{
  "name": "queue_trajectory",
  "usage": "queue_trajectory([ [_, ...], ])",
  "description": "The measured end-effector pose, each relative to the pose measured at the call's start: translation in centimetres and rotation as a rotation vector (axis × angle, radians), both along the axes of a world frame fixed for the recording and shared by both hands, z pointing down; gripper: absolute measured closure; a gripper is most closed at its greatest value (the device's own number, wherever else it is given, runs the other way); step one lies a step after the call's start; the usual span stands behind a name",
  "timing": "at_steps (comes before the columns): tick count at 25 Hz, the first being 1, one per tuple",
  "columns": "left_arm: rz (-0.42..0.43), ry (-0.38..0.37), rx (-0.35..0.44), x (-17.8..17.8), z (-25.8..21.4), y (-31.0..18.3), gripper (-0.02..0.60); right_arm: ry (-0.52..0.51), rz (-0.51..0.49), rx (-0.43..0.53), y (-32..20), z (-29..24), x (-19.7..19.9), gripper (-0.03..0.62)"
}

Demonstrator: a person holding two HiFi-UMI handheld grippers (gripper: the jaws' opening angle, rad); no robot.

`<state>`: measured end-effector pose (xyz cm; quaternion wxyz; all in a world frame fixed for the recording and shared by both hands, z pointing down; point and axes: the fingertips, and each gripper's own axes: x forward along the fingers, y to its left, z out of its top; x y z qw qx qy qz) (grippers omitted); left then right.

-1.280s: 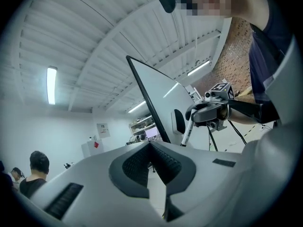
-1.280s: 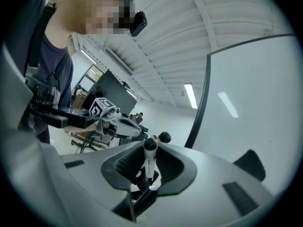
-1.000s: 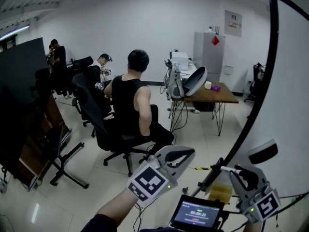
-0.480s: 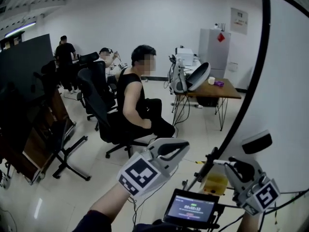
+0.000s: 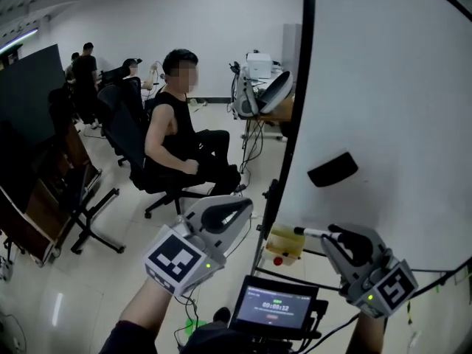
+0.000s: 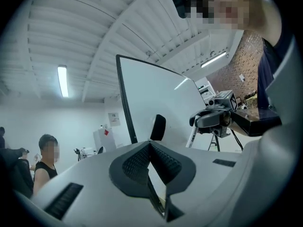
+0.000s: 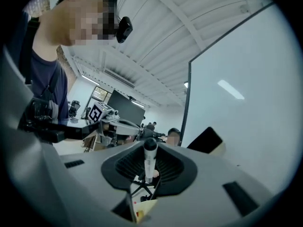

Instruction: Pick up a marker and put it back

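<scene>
Marker (image 7: 149, 162) held, put-back pending
Pinched in right gripper (image 5: 332, 236)'s fingers (image 7: 128, 167) by the whiteboard (image 5: 383, 87); left gripper (image 5: 240, 211)'s closed, empty; yellow box (image 5: 285, 242) underneath probably gets targeted.

Left claw (image 5: 240, 210) closed; right claw (image 5: 333, 234) grips marker (image 5: 310, 232), both level.

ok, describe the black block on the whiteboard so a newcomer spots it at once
Find the big white black-framed whiteboard filling the right of the head view. On its face, above the right tongs, sits a black oblong block, tilted with its right end higher. It is the only dark shape on the board's face, unlike the white marker held in those tongs.
</scene>
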<state>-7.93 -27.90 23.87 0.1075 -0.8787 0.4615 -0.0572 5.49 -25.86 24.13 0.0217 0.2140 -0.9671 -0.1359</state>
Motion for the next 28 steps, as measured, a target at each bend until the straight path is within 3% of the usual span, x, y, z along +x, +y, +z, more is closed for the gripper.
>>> queue_trajectory([
  [6,-0.073,-0.032,-0.014,1.5,-0.5,4.0,0.581,-0.044,-0.066,-0.022,2.2,-0.9,1.6,0.499],
  [13,-0.186,-0.008,-0.01,-2.4,-0.5,8.1,0.581,-0.026,-0.155,-0.009,5.2,-1.0,-1.1,0.499],
  [28,-0.156,0.08,0.009,-12.6,-0.7,18.7,0.581,0.04,-0.149,-0.006,16.4,-1.1,-11.9,0.499],
])
